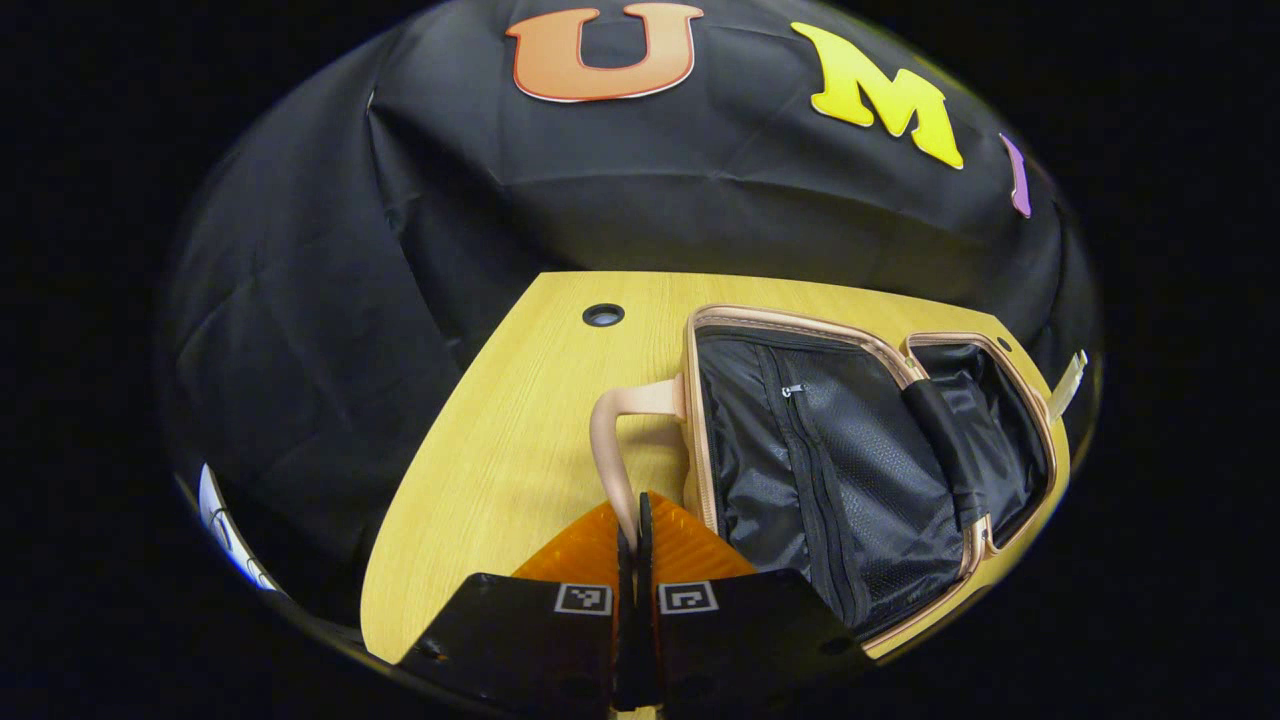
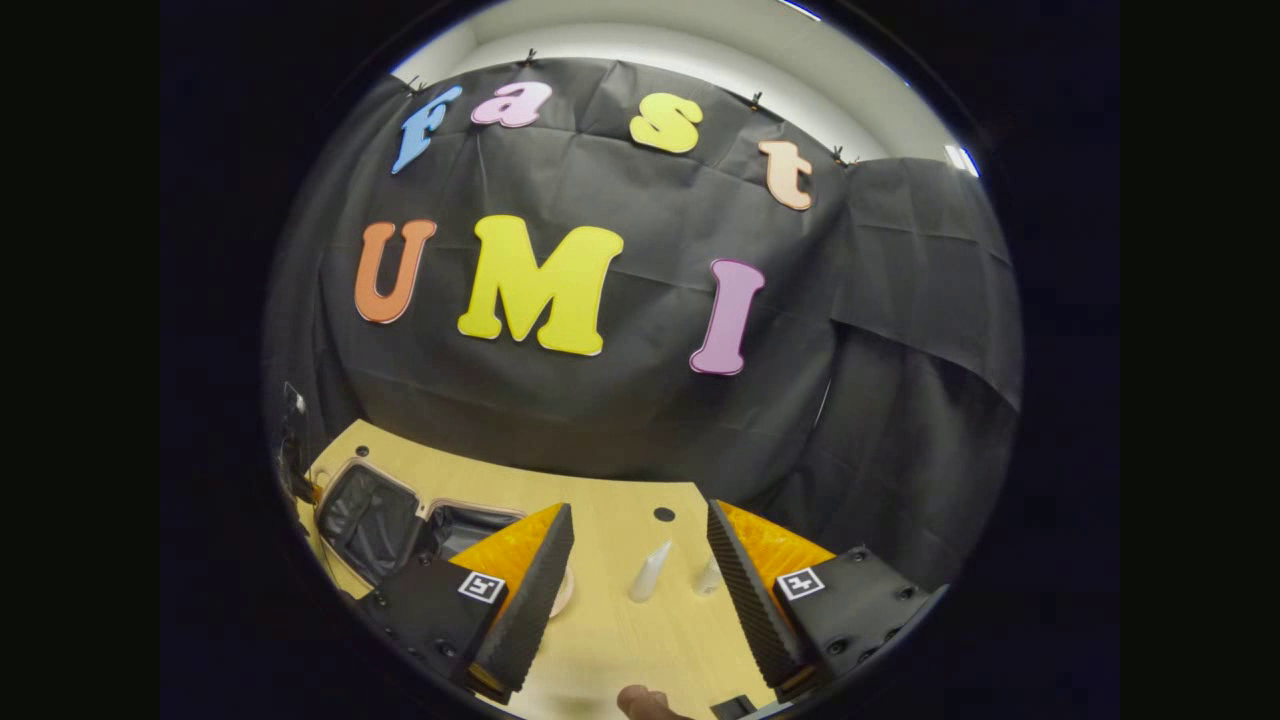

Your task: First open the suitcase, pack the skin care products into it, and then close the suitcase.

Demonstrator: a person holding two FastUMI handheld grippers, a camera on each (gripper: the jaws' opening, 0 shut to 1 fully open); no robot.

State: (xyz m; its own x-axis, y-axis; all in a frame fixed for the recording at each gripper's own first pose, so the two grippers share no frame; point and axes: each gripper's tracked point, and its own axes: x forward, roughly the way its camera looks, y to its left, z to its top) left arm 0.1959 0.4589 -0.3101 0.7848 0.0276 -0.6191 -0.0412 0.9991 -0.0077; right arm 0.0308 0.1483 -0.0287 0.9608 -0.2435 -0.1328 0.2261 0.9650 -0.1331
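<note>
Desk (image 1: 520, 440), light wood, with a round cable hole (image 1: 603, 315) near its back edge in the left gripper view; the black cloth wall hangs behind it. Suitcase (image 1: 850, 470) lies open flat on the desk, both halves up, pinkish-beige rim, black lining. Nearer half has a mesh pocket (image 1: 860, 470) with a zipper running down it, zipper pull (image 1: 792, 390) near the top. Farther half (image 1: 985, 430) is smaller in view, shiny black lining, with a black strap (image 1: 945, 440) across the hinge area. Suitcase handle (image 1: 625, 450), pinkish-beige, curved, sticks out from the suitcase's left side over the desk.

Left gripper (image 1: 633, 560) at bottom of the left gripper view, fingers closed narrow on the lower end of the suitcase handle, which runs down between them; both fingers press on it.

Right gripper view: same desk (image 2: 620, 640), suitcase (image 2: 375, 520) seen far left, open, black lining showing, partly hidden behind the right gripper's left finger. Right gripper (image 2: 640, 590) held above the desk, fingers spread wide, nothing between them. Two small skin care products stand on the desk between the fingers: a white cone-shaped tube (image 2: 650, 572), upright, slightly tilted, and a smaller pale tube (image 2: 707, 577) just beside the right finger, partly hidden by it. A round pale item (image 2: 564, 592) peeks out beside the left finger, too hidden to tell what it is. Second cable hole (image 2: 664, 514) behind the tubes. Part of a hand (image 2: 645, 703) at the bottom edge.
</note>
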